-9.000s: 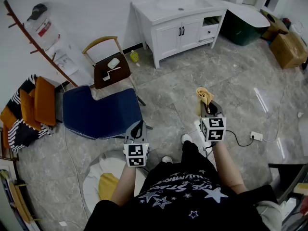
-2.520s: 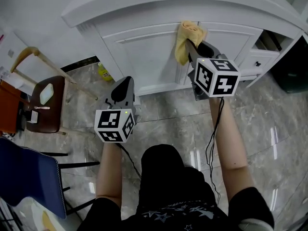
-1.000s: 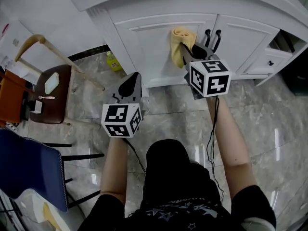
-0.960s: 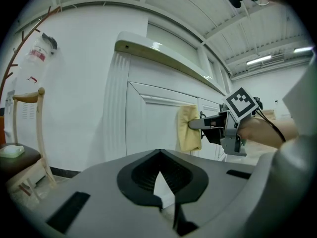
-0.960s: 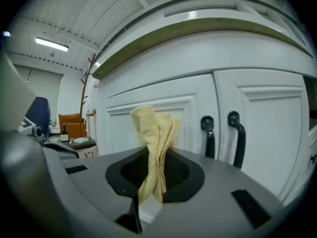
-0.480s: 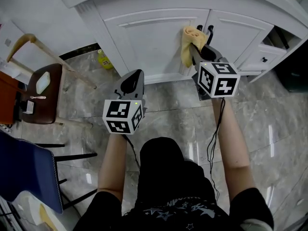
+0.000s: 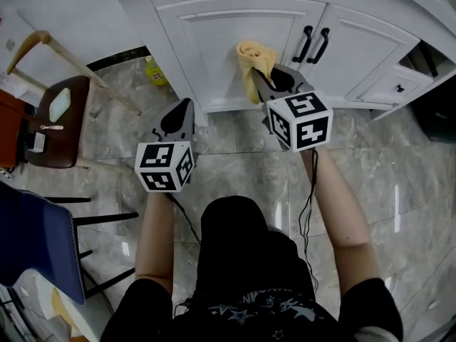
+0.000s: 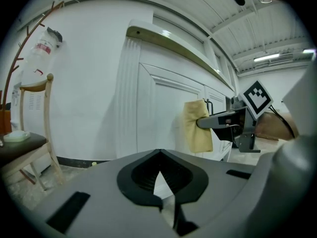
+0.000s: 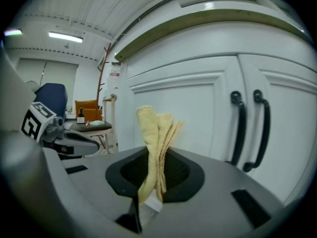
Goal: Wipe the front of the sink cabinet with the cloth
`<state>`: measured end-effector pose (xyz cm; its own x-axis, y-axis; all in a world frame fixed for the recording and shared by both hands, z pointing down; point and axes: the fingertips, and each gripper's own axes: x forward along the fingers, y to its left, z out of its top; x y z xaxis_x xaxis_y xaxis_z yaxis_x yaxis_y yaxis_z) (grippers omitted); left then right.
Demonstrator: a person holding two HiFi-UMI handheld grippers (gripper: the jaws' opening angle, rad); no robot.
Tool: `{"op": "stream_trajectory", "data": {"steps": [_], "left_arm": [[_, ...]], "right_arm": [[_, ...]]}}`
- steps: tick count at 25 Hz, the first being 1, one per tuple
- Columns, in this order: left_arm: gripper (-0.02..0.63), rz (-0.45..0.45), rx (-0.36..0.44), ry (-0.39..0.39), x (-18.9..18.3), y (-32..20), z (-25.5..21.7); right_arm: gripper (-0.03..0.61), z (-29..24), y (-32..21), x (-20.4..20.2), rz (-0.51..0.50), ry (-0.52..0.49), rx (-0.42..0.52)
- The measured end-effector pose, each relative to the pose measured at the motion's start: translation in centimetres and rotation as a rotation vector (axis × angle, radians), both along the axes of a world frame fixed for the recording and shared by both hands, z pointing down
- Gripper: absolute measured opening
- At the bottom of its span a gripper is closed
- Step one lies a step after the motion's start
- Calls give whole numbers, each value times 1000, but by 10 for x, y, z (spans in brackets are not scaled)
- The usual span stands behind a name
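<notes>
The white sink cabinet's left door [image 7: 221, 34] fills the top of the head view, with two black handles [image 7: 308, 43] at the seam to the right door. A folded yellow cloth [image 7: 251, 61] stands up against the left door panel, and my right gripper [image 7: 265, 83] is shut on it. In the right gripper view the cloth [image 9: 154, 145] rises from the jaws in front of the door [image 9: 193, 110], left of the handles [image 9: 239, 129]. My left gripper [image 7: 181, 108] is shut and empty, low at the cabinet's left end, away from the door. The left gripper view shows the cloth [image 8: 198, 126] against the door.
A wooden chair [image 7: 58, 112] with small items on its seat stands at left. A yellow bottle [image 7: 152, 70] sits on the floor by the cabinet's left corner. A blue chair [image 7: 34, 242] is at lower left. Drawers [image 7: 395, 85] lie right of the doors.
My right gripper has carried the cloth left, from beside the black handles onto the left door panel. The left gripper has drifted slightly left and stays shut.
</notes>
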<state>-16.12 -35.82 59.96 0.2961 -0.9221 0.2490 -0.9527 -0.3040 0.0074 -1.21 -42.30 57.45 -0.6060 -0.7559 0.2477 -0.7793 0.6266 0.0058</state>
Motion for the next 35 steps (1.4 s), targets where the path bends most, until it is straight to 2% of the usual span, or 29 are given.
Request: {"op": "stream_trajectory", "data": {"steps": [6, 12, 15, 19, 35], "left_arm": [[15, -76, -12, 2, -28, 9, 7], [15, -75, -26, -11, -27, 17, 11], [15, -66, -32, -10, -23, 19, 11], [15, -44, -34, -24, -15, 19, 10], [15, 80, -43, -6, 52, 6, 19]], "right_arm": [[64, 19, 12, -72, -149, 14, 37], [64, 38, 8, -119, -184, -19, 1], [64, 45, 6, -123, -174, -12, -5], [64, 50, 0, -99, -124, -16, -24], [64, 61, -26, 58, 176, -21, -53]]}}
